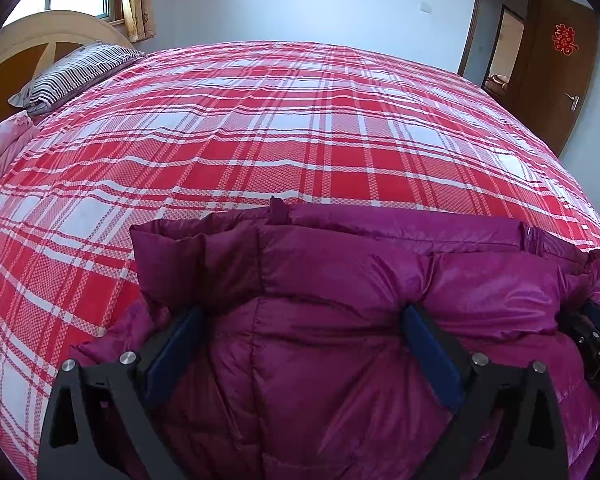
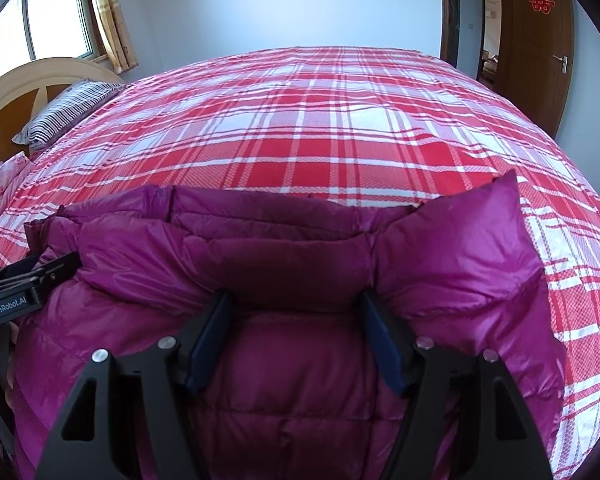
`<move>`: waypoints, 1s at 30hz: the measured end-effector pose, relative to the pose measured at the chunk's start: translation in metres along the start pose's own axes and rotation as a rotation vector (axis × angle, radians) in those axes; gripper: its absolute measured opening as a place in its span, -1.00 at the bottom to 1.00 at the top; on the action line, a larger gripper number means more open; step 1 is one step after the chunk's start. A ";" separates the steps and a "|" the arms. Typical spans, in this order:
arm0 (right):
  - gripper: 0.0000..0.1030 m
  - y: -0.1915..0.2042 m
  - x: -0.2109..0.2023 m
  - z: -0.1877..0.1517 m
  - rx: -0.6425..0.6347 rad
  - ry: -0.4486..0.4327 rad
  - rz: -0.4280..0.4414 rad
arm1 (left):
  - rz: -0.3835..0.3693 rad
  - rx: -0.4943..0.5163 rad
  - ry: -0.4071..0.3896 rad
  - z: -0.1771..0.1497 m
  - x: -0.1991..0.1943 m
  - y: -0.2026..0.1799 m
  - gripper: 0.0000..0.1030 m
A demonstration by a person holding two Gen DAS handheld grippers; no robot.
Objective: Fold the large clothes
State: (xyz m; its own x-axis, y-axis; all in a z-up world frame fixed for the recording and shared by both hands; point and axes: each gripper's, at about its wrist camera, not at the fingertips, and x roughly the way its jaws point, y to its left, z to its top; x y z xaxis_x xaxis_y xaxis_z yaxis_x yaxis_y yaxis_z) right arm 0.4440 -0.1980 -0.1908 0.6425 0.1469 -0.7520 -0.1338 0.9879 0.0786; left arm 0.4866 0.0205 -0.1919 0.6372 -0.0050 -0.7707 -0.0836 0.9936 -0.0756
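A magenta puffer jacket [image 1: 340, 280] lies bunched at the near edge of the bed, also in the right wrist view [image 2: 300, 248]. My left gripper [image 1: 300, 316] has its fingers [image 1: 180, 344] wide apart, with a thick fold of the jacket bulging between them. My right gripper [image 2: 296, 308] also stands wide, its fingers [image 2: 380, 340] on either side of a padded fold. Whether either is clamping the fabric is unclear. The right gripper shows at the right edge of the left wrist view [image 1: 596, 332]; the left gripper shows at the left of the right wrist view [image 2: 24, 284].
The bed is covered with a red and white plaid sheet [image 1: 280, 128]. A striped pillow [image 1: 76, 72] and wooden headboard [image 1: 40, 36] are at far left, a pink quilt [image 1: 0, 148] beside them. A brown door [image 1: 564, 52] stands at far right.
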 end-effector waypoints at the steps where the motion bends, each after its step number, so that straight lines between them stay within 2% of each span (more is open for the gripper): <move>1: 0.38 0.001 0.000 0.000 -0.002 0.000 -0.004 | 0.000 0.000 0.000 0.000 0.000 0.000 0.95; 30: 0.41 0.008 0.005 -0.002 -0.036 0.009 -0.052 | 0.006 0.004 0.000 -0.001 0.001 0.000 0.96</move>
State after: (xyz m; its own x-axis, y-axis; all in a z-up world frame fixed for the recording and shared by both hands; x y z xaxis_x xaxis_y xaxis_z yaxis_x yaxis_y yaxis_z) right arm 0.4448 -0.1897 -0.1950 0.6423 0.0947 -0.7606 -0.1278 0.9917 0.0155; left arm 0.4865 0.0201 -0.1930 0.6366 0.0013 -0.7712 -0.0847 0.9941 -0.0682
